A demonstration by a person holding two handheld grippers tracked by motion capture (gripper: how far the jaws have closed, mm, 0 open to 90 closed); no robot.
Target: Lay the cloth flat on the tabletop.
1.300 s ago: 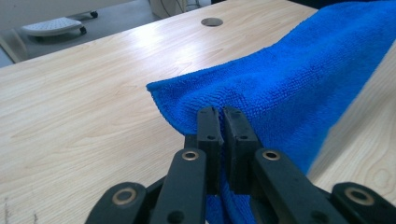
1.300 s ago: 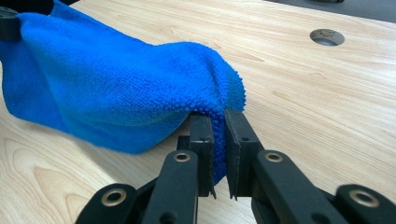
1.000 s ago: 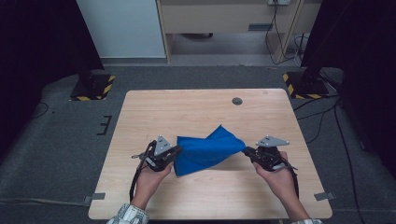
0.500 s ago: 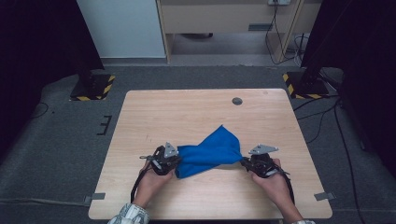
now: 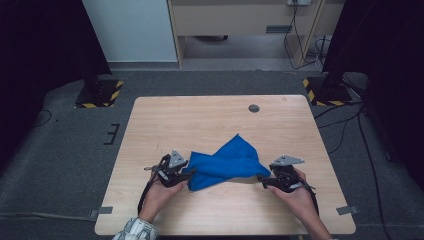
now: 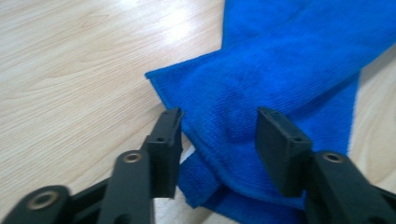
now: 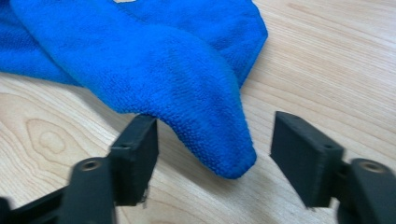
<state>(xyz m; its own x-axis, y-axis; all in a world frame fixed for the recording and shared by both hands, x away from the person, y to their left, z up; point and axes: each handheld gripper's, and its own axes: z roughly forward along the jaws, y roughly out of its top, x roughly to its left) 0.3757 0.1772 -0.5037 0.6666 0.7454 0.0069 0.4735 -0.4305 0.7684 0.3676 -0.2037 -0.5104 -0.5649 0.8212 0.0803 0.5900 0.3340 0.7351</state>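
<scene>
Cloth: crumpled blue microfibre cloth (image 5: pixel 225 161) lying on the light wooden table (image 5: pixel 210 117).
Left gripper (image 6: pixel 218 135): jaws just opening, standing apart around the cloth's nine o'clock end.
Right gripper (image 7: pixel 212 158): jaws just opening, apart around the three o'clock corner.

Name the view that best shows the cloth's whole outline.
The high view: the whole blue cloth lies on the table between both grippers. The left gripper view shows one folded end close up, the right gripper view the other, pointed corner.

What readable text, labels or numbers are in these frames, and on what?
None readable.
Blue cloth: plain, no tag or print visible.
Wooden table: bare wood grain, no markings.
Yellow-black hazard stripes on the stand bases: a pattern, no words.
Small plate on the cabinet at the back: too small to read.
</scene>
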